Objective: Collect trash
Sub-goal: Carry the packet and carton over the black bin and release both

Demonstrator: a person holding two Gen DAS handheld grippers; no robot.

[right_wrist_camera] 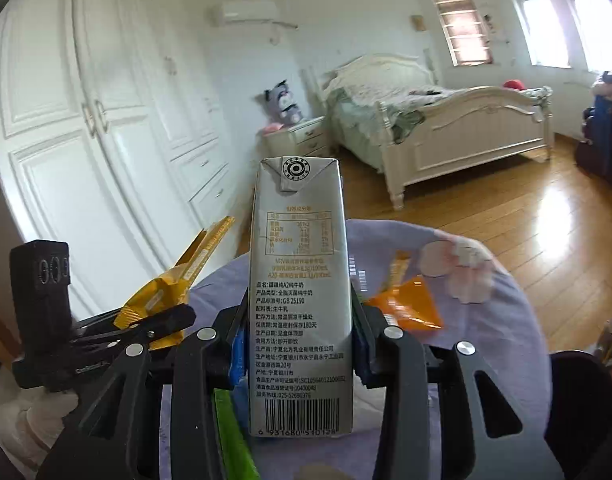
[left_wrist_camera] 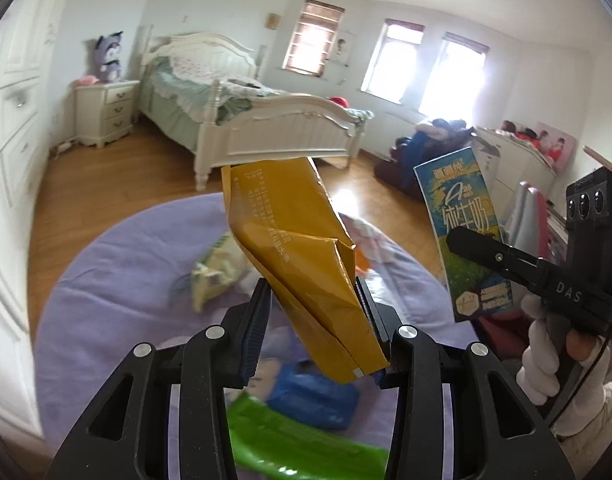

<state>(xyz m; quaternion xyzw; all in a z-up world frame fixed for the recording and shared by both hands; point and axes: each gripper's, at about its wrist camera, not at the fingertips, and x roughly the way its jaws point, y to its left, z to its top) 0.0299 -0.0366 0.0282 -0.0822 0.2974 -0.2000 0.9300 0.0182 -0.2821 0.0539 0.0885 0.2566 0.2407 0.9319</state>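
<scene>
My left gripper [left_wrist_camera: 316, 300] is shut on a crumpled mustard-yellow wrapper [left_wrist_camera: 293, 240], held up above a round purple rug [left_wrist_camera: 117, 264]. My right gripper [right_wrist_camera: 299, 312] is shut on a tall milk carton [right_wrist_camera: 299, 292], held upright; the carton also shows in the left wrist view [left_wrist_camera: 462, 232]. The yellow wrapper shows at the left of the right wrist view [right_wrist_camera: 173, 284]. On the rug lie a pale crumpled packet [left_wrist_camera: 213, 268], a blue packet [left_wrist_camera: 314, 396], a green packet [left_wrist_camera: 297, 444] and an orange wrapper [right_wrist_camera: 406, 308].
A white bed [left_wrist_camera: 265, 120] stands beyond the rug on a wooden floor [left_wrist_camera: 105, 184]. A white nightstand [left_wrist_camera: 103, 110] with a plush toy [left_wrist_camera: 107, 56] is at its left. White wardrobes [right_wrist_camera: 97, 140] line the wall. Piled clothes [left_wrist_camera: 422, 148] sit at the right.
</scene>
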